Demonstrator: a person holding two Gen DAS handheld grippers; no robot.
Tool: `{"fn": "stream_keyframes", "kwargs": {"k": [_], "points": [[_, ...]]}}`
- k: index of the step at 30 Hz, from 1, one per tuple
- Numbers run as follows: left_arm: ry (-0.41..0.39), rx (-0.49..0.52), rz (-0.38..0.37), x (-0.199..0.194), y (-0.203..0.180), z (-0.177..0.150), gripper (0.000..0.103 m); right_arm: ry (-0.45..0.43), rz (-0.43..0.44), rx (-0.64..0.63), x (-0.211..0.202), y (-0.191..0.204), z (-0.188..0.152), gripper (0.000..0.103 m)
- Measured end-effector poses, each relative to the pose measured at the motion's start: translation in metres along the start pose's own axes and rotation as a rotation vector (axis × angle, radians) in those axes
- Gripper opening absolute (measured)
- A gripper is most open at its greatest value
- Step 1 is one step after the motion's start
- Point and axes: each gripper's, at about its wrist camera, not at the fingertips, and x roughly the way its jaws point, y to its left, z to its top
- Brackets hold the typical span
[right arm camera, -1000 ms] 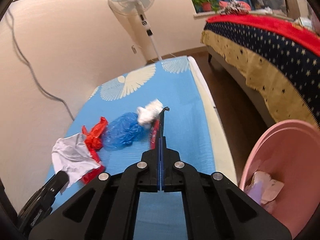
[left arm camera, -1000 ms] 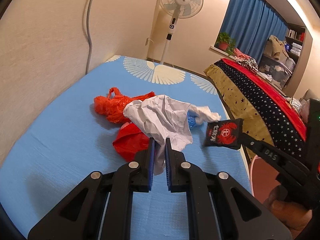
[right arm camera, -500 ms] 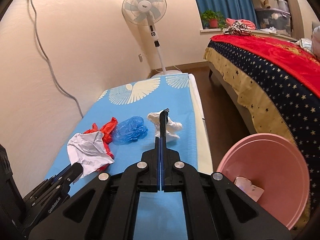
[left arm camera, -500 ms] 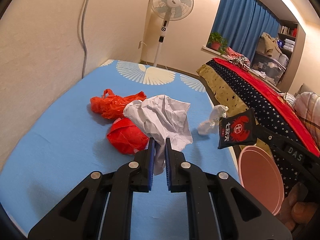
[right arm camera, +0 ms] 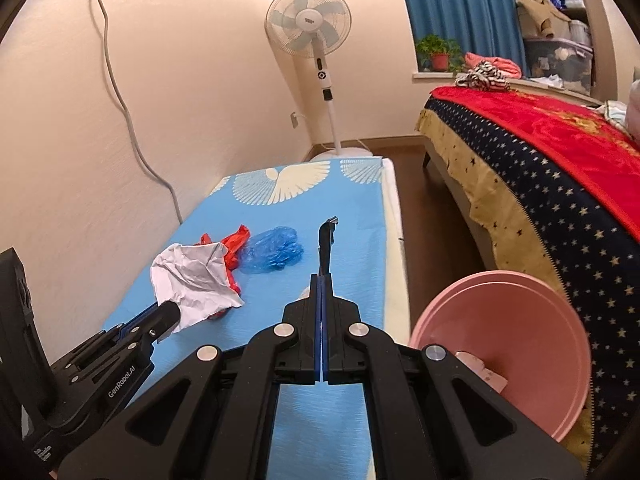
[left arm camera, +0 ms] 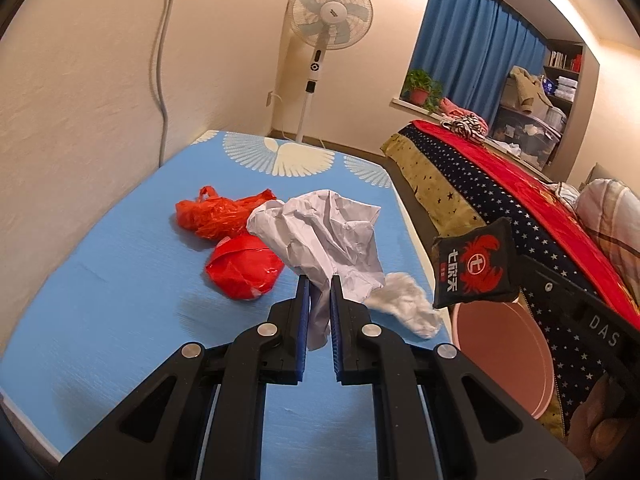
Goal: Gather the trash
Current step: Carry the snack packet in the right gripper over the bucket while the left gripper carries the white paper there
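A crumpled white paper point(left arm camera: 326, 236) is pinched between the jaws of the left gripper point(left arm camera: 319, 284) and is held up above the blue mat point(left arm camera: 120, 300). The same paper point(right arm camera: 192, 276) is seen from the right camera at the tip of the left gripper point(right arm camera: 170, 314).

A flat black snack packet point(left arm camera: 474, 266) with a red crab on it is gripped by the right gripper point(right arm camera: 322, 280), whose jaws are shut tight on it. From the right camera the packet point(right arm camera: 326, 246) is seen edge-on, sticking up thin between the jaws. It is held in the air near the mat's edge, above and beside the pink bin point(right arm camera: 504, 340).

Some scraps of paper are seen inside the pink bin, which is placed on the floor between the mat and the bed point(right arm camera: 560, 168).

Other trash is left lying on the mat: an orange plastic bag point(left arm camera: 220, 214), a red ball of plastic point(left arm camera: 244, 270), a white tissue point(left arm camera: 404, 306) near the edge, and a blue plastic bag point(right arm camera: 274, 250).

A standing fan point(right arm camera: 310, 28) is seen by the wall.
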Motion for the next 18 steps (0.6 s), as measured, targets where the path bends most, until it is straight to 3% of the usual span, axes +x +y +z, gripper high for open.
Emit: {"fn": "stream_keyframes", "kwargs": {"k": [18], "points": [[0.007, 0.060, -0.057, 0.001, -0.037, -0.007, 0.010, -0.071, -0.153, 0.033, -0.041, -0.032, 0.003, 0.000]]}}
